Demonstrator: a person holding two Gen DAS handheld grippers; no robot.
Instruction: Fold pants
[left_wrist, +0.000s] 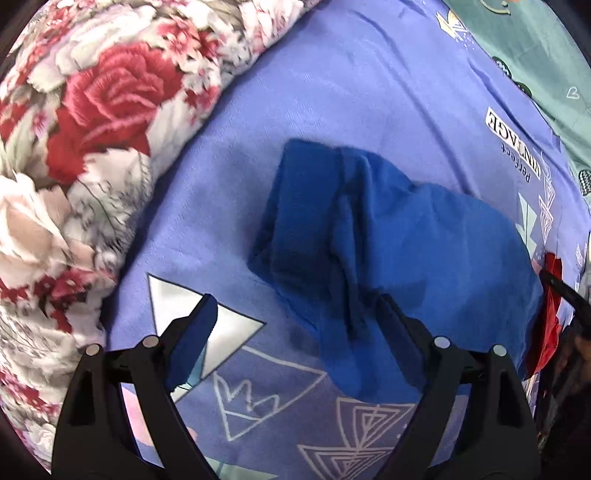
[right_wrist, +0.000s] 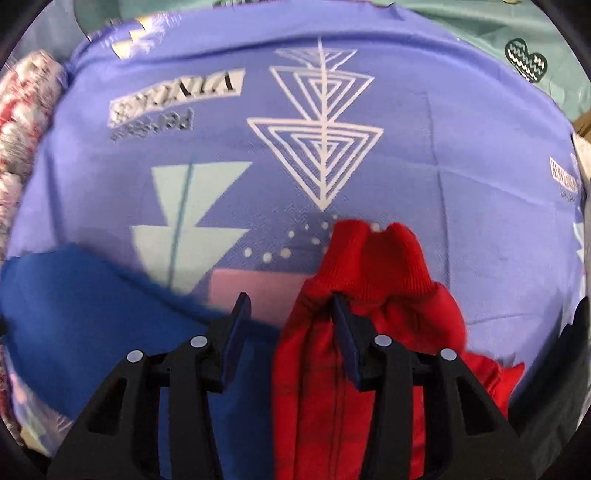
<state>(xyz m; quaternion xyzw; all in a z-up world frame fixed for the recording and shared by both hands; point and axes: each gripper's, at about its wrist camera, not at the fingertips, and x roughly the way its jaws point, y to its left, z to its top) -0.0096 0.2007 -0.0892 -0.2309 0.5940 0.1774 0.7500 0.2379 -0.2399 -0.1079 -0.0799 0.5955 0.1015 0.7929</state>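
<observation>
Blue pants (left_wrist: 369, 243) lie folded in a loose bundle on the purple bedsheet (left_wrist: 332, 92). My left gripper (left_wrist: 295, 314) is open, its jaws wide apart just above the near edge of the bundle, holding nothing. In the right wrist view the blue pants (right_wrist: 92, 314) show at the lower left, and a red garment (right_wrist: 369, 295) with a ribbed cuff lies beside them. My right gripper (right_wrist: 291, 310) is open above the red garment's left edge, its right finger (right_wrist: 347, 339) over the red cloth. A red strip also shows in the left wrist view (left_wrist: 550, 314).
A floral blanket (left_wrist: 92, 147) is piled along the left of the bed. A teal sheet (left_wrist: 535, 48) lies at the far right and also shows in the right wrist view (right_wrist: 498, 29). The purple sheet (right_wrist: 443, 147) has printed triangles and lettering.
</observation>
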